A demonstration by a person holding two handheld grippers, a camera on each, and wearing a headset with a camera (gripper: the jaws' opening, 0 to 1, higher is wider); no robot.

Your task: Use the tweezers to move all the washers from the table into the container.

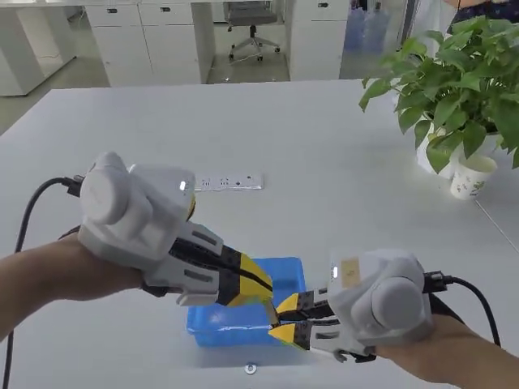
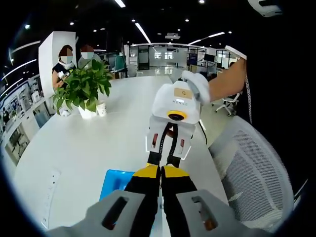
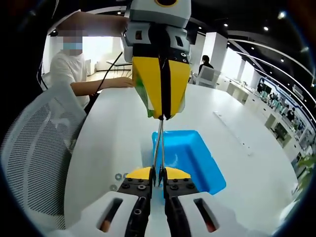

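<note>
A: What is the surface, and what kind of room is it?

B: It is a wide white worktop (image 1: 308, 138) in a bright office. At twelve o'clock of the blue container (image 1: 284, 271) a white power strip (image 1: 229, 183) lies on it. At two o'clock stands a potted plant (image 1: 454, 73) with a paper cup (image 1: 470, 176) just beside it. White cabinets (image 1: 146, 40) and an office chair (image 1: 251, 24) stand behind the worktop.

A: Where are the tweezers?

B: In the right gripper view the tweezers (image 3: 159, 148) stretch between the two grippers, over one edge of the container. The left gripper (image 3: 162, 114) comes in from twelve o'clock, with its yellow fingers (image 3: 148, 84) closed on one end. The right gripper (image 3: 159, 178) has its fingers narrow, pressed on the other end.

A: And the washers?

B: Two washers (image 3: 118, 176) lie on the worktop at nine o'clock of the right fingers, near them and outside the container. In the head view one washer (image 1: 250, 369) lies at six o'clock of the container, near it.
</note>
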